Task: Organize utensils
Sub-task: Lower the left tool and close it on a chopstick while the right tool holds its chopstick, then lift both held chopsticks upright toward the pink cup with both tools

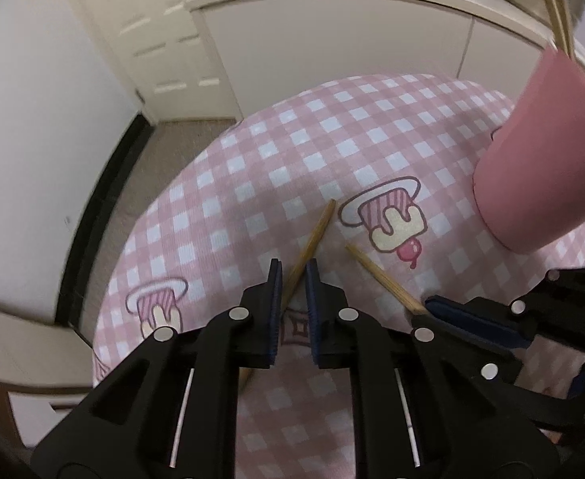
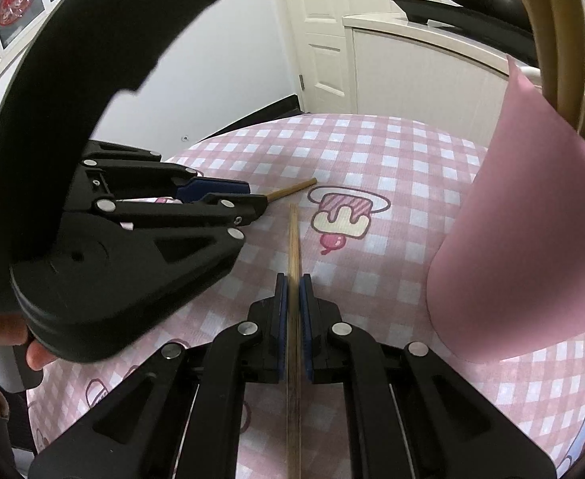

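Nearest us, the right gripper (image 2: pixel 293 279) is clamped tight on 1 wooden chopstick (image 2: pixel 293 239), blue pads pressing both sides; the stick runs straight ahead btwn the jaws, tip low over the pink checked tablecloth (image 2: pixel 392 151). Just left of it, the left gripper (image 1: pixel 293 267) has narrowed round a 2nd chopstick (image 1: pixel 312 239); that stick passes slanted btwn the pads, and we can't tell if both pads actually press it. Its free end pokes out past the fingertips, near the other stick's tip but apart. A hand (image 2: pixel 36 353) shows at the base of the left tool. Further right, a pink cup (image 1: pixel 540 159) stands on the cloth w/ pale utensil handles (image 2: pixel 560 40) rising from it. Beyond the table: white cabinet (image 1: pixel 332 48), white door (image 2: pixel 324 40)
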